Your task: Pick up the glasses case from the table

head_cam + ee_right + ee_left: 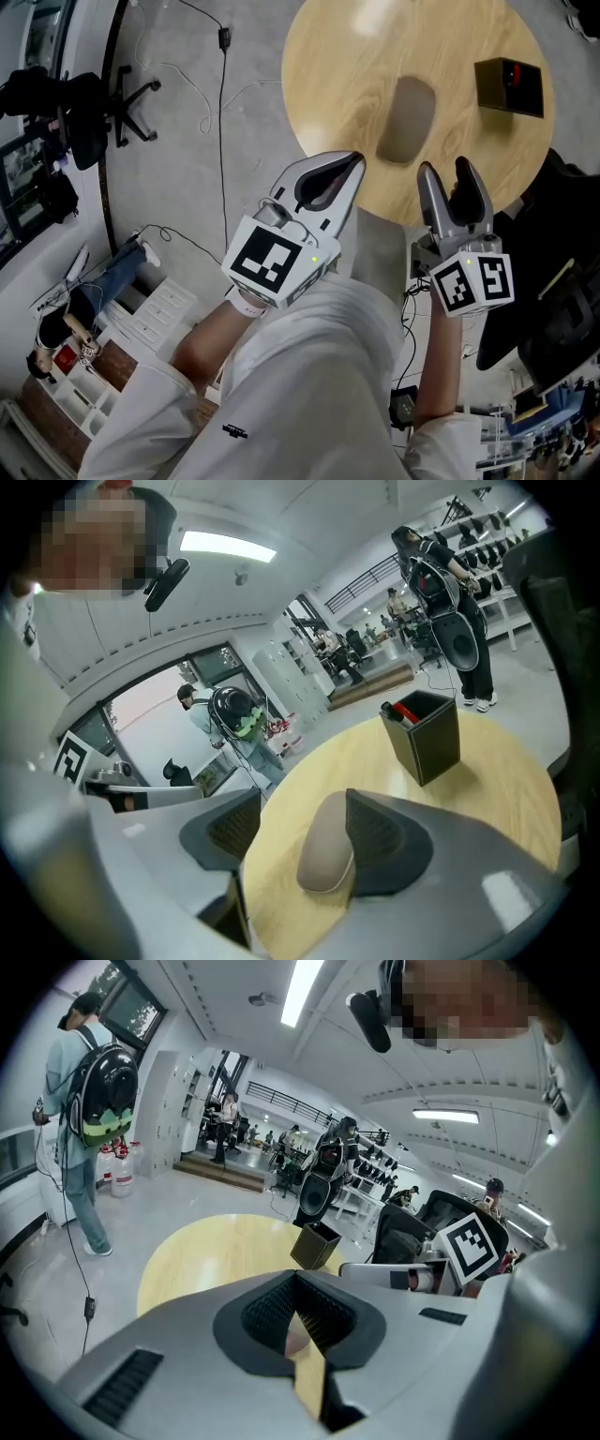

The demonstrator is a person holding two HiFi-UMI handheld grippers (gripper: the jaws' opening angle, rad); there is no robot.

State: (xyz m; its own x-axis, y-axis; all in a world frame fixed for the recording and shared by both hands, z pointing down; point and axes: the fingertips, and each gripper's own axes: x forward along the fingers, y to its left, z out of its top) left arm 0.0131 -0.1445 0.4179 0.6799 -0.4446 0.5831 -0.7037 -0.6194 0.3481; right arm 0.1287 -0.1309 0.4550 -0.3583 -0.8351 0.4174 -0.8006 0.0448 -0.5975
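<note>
The glasses case (407, 119) is a taupe oval lying flat near the middle of the round wooden table (337, 66). My right gripper (447, 173) hangs over the table's near edge, just short of the case, jaws open and empty. In the right gripper view the case (326, 855) shows in the gap of the right gripper (302, 832), farther off on the tabletop and untouched. My left gripper (354, 167) is to the left by the table's near rim, its tips together. The left gripper (296, 1283) holds nothing in its own view.
A dark square pen holder (509, 86) with something red inside stands at the table's far right. A black office chair (94, 112) and cables sit on the floor at left, another dark chair (562, 281) at right. A person with a backpack (89, 1119) stands beyond the table.
</note>
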